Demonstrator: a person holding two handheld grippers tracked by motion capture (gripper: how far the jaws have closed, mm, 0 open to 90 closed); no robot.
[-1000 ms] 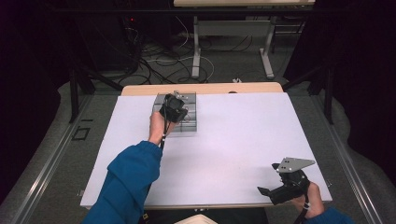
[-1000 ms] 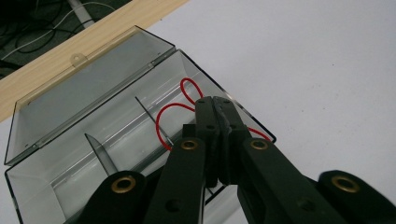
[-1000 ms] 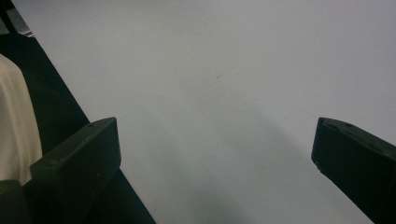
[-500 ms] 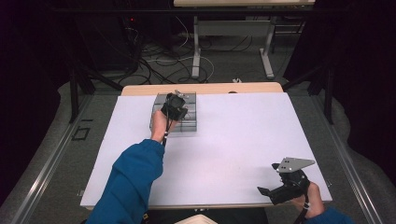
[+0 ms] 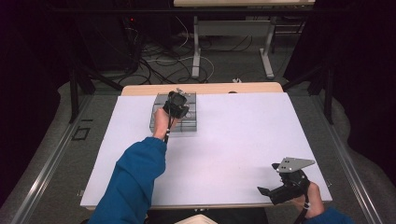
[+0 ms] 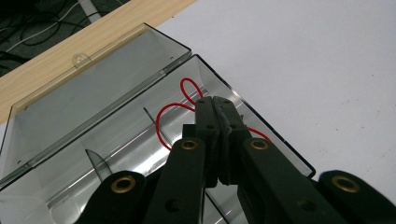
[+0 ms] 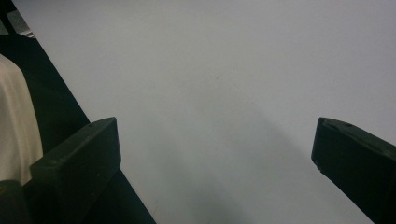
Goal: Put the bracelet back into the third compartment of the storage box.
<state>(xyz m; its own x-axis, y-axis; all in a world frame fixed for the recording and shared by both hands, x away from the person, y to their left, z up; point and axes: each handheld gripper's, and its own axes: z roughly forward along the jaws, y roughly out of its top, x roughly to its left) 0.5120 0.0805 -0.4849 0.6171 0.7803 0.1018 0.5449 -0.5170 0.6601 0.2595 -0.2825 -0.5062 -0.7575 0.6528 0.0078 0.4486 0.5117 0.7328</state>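
Note:
A clear plastic box [image 5: 186, 124] lies open near the table's far edge, with its lid [image 6: 93, 91] folded back toward the wooden strip. A thin red wire [image 6: 160, 125] curls inside the box's compartment. My left gripper [image 5: 179, 99] reaches down into the box. Its jaws [image 6: 215, 101] are pressed together, and the wire's loops come out on both sides of the tips as if pinched there. My right gripper [image 5: 267, 185] rests low at the near right corner of the table. It stands open [image 7: 215, 140] over bare white surface with nothing between its fingers.
The white tabletop [image 5: 243, 135] stretches between the two hands. A wooden strip [image 5: 210, 88] runs along its far edge. Cables and table legs lie on the floor beyond. The table's near edge passes just behind the right gripper.
The left forearm has swung slightly to the right, while the left gripper stays over the box. The right gripper has not moved.

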